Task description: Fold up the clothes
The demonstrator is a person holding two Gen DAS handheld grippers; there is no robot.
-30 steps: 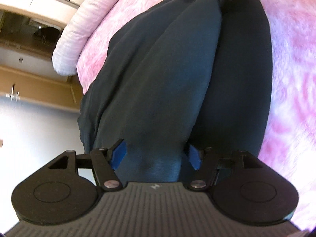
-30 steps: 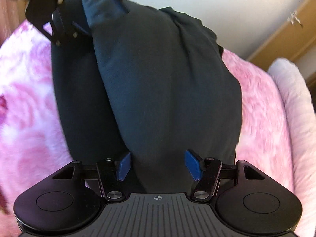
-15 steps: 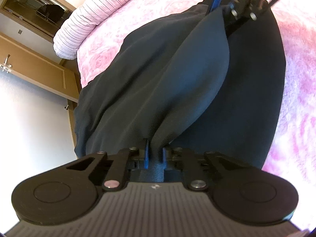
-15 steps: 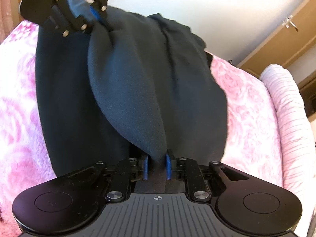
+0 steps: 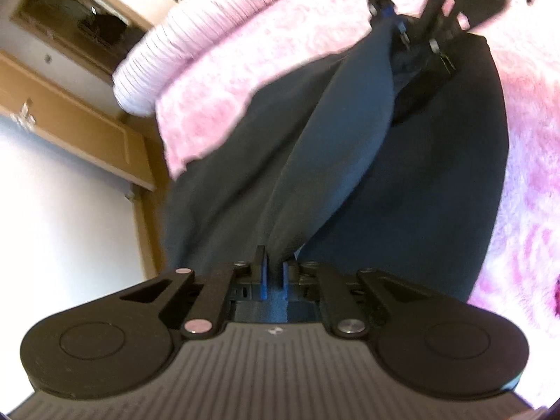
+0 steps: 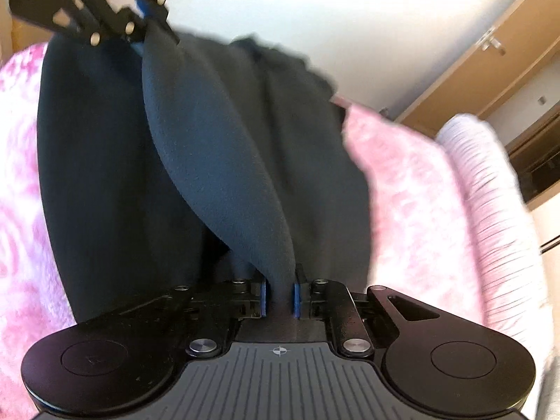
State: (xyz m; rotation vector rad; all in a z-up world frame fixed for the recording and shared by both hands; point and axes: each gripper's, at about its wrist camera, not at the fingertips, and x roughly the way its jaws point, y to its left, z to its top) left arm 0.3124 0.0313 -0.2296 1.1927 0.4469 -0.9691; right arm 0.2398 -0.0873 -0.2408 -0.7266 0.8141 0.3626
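Observation:
A dark navy garment (image 5: 402, 192) lies spread on a pink fluffy bedspread (image 5: 280, 52). My left gripper (image 5: 273, 266) pinches one end of a raised fold of it, its jaws still closing with cloth between the blue pads. My right gripper (image 6: 280, 294) grips the other end of the same fold of the garment (image 6: 105, 175), jaws likewise closing on cloth. The fold hangs taut between the two grippers, lifted off the rest of the garment. Each gripper shows at the top of the other's view: the right gripper (image 5: 395, 24) and the left gripper (image 6: 140, 10).
A pale striped bolster (image 5: 182, 45) runs along the bed's far side, also seen as the bolster (image 6: 490, 192) at right. Wooden cabinets (image 5: 87, 133) and a white wall stand past the bed edge. The pink bedspread (image 6: 402, 192) extends around the garment.
Both grippers went from wide open over the garment to closed on its edge. Both have risen, pulling a fold of cloth up from the bed.

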